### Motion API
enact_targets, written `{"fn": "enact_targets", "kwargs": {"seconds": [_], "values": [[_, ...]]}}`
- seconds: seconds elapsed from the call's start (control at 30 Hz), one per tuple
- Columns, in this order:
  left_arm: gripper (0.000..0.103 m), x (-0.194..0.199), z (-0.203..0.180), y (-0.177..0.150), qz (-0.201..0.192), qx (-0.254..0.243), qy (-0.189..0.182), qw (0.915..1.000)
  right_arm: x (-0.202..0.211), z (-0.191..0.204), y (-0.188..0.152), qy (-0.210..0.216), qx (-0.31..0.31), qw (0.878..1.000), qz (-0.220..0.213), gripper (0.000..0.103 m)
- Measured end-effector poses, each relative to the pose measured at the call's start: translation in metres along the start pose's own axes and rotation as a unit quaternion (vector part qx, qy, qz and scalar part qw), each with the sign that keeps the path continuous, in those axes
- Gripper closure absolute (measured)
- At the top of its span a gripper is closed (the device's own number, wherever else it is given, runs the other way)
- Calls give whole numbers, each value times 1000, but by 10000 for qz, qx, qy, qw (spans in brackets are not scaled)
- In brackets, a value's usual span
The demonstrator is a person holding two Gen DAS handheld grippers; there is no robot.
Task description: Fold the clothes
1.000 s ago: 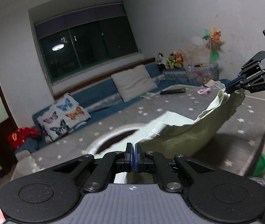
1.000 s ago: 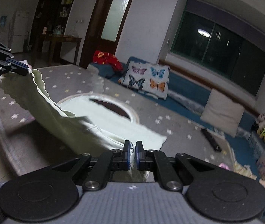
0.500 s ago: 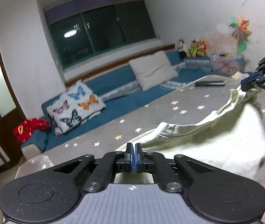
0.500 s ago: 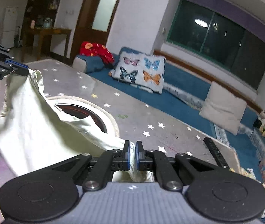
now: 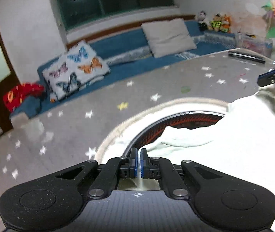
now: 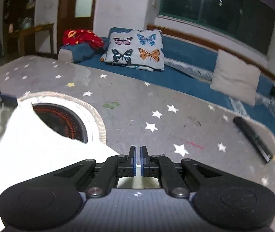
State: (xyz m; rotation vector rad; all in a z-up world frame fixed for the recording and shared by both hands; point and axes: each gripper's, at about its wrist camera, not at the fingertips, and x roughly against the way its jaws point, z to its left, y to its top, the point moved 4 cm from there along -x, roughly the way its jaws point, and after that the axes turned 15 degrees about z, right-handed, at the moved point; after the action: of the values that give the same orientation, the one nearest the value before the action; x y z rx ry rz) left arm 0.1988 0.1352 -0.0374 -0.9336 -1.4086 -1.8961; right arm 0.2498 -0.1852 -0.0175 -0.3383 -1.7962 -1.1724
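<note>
On the grey star-patterned worktop (image 6: 176, 119), the pale garment (image 5: 234, 147) lies spread, one edge pinched in the left claw (image 5: 138, 157), whose jaws have just been opening, another in the nearly closed right claw (image 6: 137, 155).

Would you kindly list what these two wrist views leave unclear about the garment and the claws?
- Garment: overexposed white in both views, so folds and type are unreadable.
- Garment corners inside each claw: hidden behind the fingers.
- Right claw, left view: cut off by the frame edge.
- Left claw, right view: blurred and cropped.

No lettering or numbers can be read.
</note>
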Motion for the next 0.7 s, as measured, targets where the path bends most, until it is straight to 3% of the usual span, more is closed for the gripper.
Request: {"fn": "enact_targets", "kwargs": {"seconds": [0.17, 0.37, 0.47, 0.57, 0.7], "values": [[93, 6, 15, -2, -41, 419, -72, 9991, 11, -23, -7, 209, -434, 9988, -20, 96], [84, 46, 43, -7, -356, 1008, -380, 9935, 40, -39, -30, 629, -841, 9944, 126, 93], [81, 76, 47, -24, -544, 1084, -683, 9903, 57, -36, -53, 878, -840, 9923, 249, 93], [72, 101, 42, -49, -595, 1021, -870, 9892, 73, -32, -77, 1091, -857, 9897, 366, 91], [70, 128, 29, -87, -560, 885, -1051, 9889, 89, -21, -108, 1379, -903, 9851, 494, 80]]}}
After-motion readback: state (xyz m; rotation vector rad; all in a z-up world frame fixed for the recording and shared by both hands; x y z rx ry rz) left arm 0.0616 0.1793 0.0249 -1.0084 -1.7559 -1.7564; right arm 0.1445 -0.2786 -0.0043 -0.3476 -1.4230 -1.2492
